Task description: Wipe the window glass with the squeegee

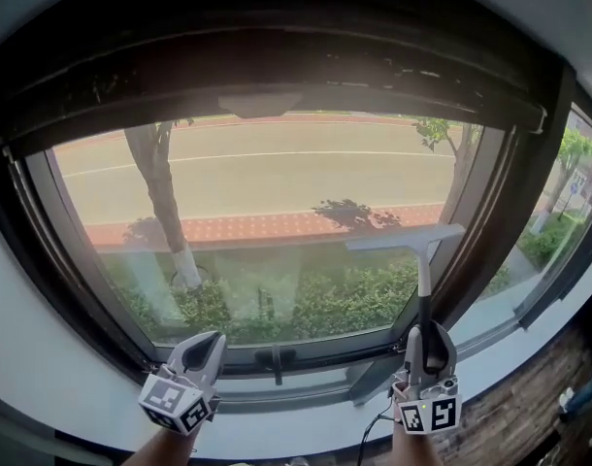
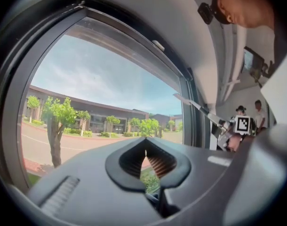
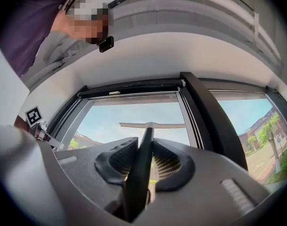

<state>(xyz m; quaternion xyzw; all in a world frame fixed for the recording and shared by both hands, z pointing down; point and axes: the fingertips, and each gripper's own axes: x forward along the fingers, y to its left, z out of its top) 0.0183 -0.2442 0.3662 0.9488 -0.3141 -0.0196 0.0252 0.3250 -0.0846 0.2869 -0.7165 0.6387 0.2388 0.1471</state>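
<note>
The squeegee (image 1: 421,272) has a dark handle, a pale shaft and a pale blade that lies level on the window glass (image 1: 267,183), in the pane's right part at mid height. My right gripper (image 1: 427,346) is below it, over the sill, shut on the squeegee handle (image 3: 142,168); the blade (image 3: 153,125) shows ahead against the sky. My left gripper (image 1: 207,344) hovers low at the pane's bottom left, shut with nothing in it. In the left gripper view its tips (image 2: 146,150) meet, and the squeegee (image 2: 195,105) slants at the right.
A dark frame rings the pane, with a latch handle (image 1: 275,362) at its bottom middle. A thick dark post (image 1: 509,212) separates it from a second window (image 1: 568,202) on the right. A pale sill (image 1: 306,425) runs below. People (image 2: 259,113) stand far behind.
</note>
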